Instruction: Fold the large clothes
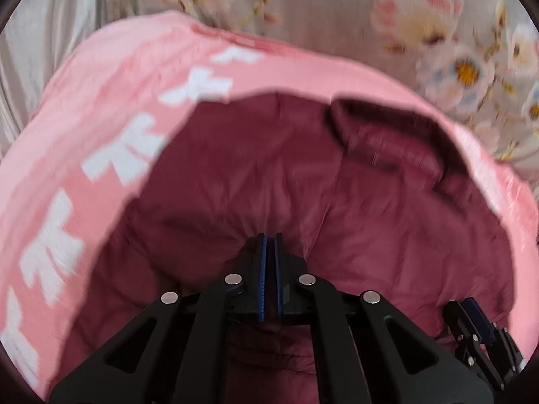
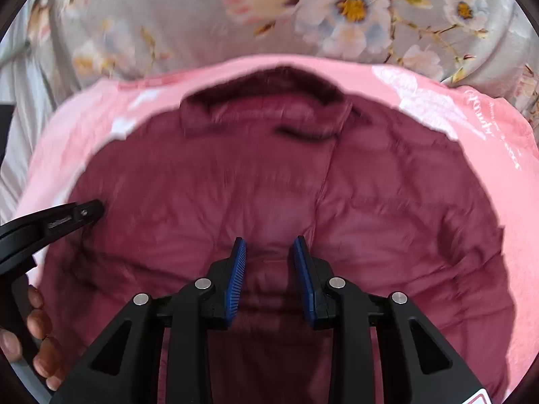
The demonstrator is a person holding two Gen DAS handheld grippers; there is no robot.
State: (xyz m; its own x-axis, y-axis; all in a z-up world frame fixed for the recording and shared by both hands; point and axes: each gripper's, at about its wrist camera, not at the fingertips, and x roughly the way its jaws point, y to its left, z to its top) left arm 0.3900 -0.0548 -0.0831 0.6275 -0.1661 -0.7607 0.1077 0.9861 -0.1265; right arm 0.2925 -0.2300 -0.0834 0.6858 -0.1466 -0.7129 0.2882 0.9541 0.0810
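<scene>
A maroon padded jacket (image 1: 256, 168) (image 2: 269, 175) lies spread on a pink blanket (image 1: 101, 107) (image 2: 505, 222), its collar (image 2: 266, 107) at the far side. My left gripper (image 1: 269, 235) is shut, and the jacket's cloth puckers toward its tips as if pinched there. In the right wrist view the left gripper (image 2: 91, 210) sits at the jacket's left edge. My right gripper (image 2: 267, 242) stands open over the jacket's middle with nothing pressed between its blue pads (image 2: 235, 269). It also shows in the left wrist view, where the right gripper (image 1: 466, 306) is low on the right.
The pink blanket carries white prints (image 1: 128, 155) and lies on a grey floral bedsheet (image 1: 337, 17) (image 2: 202, 17). A person's hand (image 2: 37, 323) holds the left gripper's handle at the lower left. Both views are motion-blurred.
</scene>
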